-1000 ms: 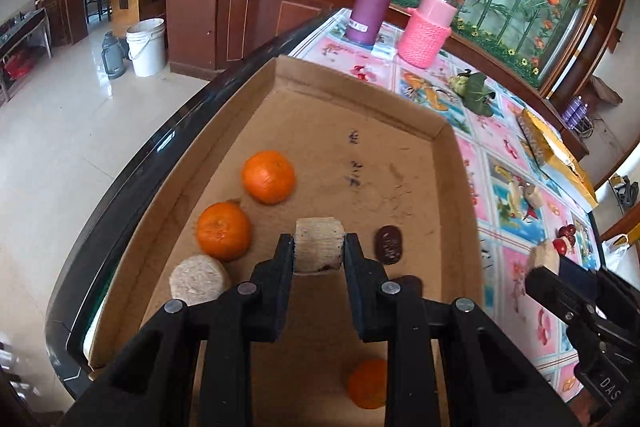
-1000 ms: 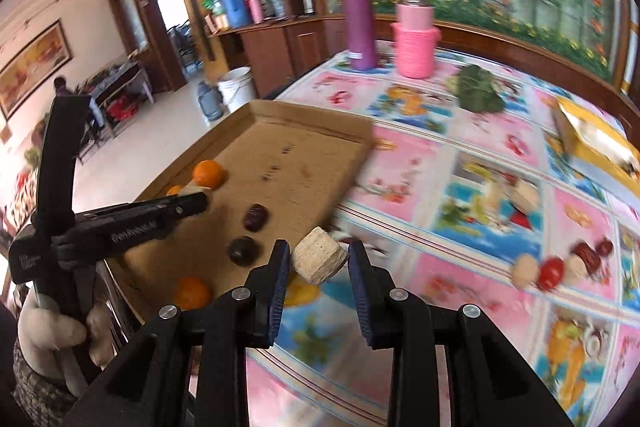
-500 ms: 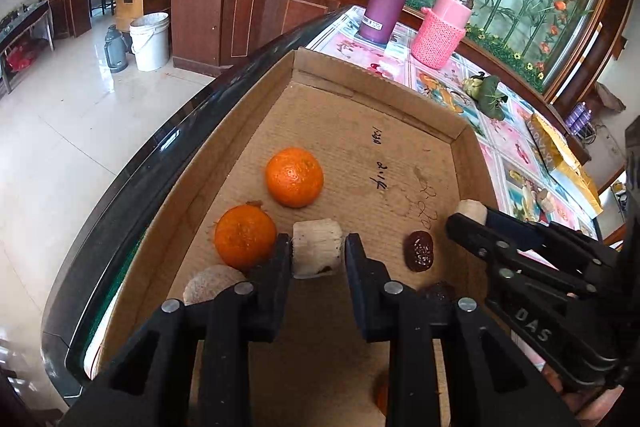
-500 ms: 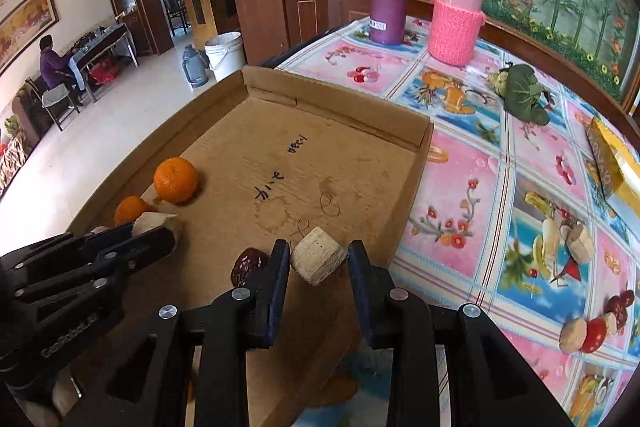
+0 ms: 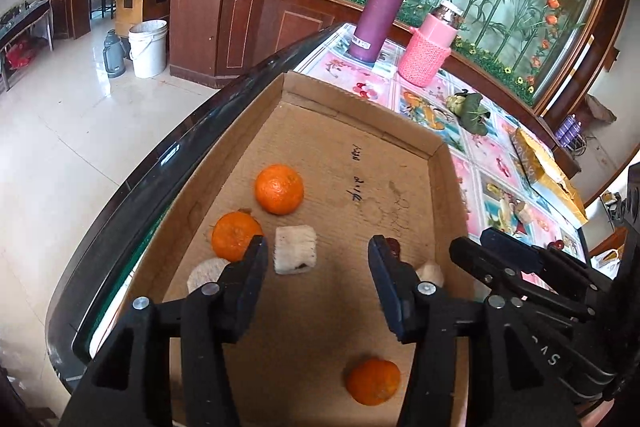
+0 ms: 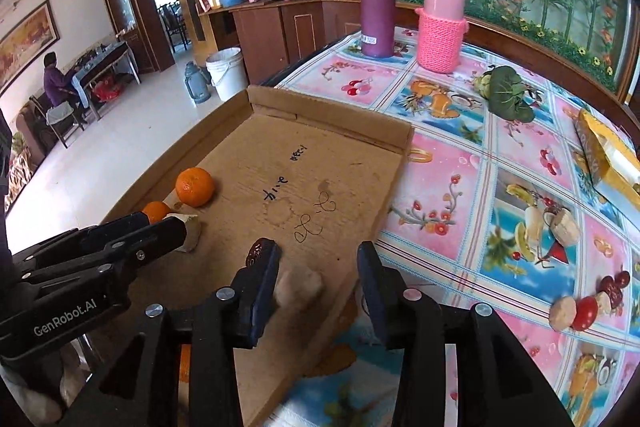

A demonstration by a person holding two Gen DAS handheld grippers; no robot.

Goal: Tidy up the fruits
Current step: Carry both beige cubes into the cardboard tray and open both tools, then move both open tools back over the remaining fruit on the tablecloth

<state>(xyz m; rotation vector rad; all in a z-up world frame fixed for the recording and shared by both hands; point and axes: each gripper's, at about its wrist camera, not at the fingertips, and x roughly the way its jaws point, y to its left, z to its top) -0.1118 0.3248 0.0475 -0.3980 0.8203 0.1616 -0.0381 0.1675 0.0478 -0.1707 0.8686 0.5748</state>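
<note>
Cardboard tray (image 5: 436, 163) under both my claws: left claw (image 5: 316, 247) and right claw (image 6: 318, 255) are opening, each dropping its pale cut chunk (image 5: 295, 254) among the tangerines (image 5: 279, 189).

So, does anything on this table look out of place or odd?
Yes. A few fruit pieces lie loose on the tablecloth, outside the cardboard tray that holds the oranges. A pale chunk looks blurred between the right gripper's opening jaws, likely dropping.

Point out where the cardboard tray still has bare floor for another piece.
Bare: the far half of the shallow cardboard tray, beyond the round orange tangerines. Crowded: the near left corner, tangerines and pale cut fruit chunk clustered together.
</note>
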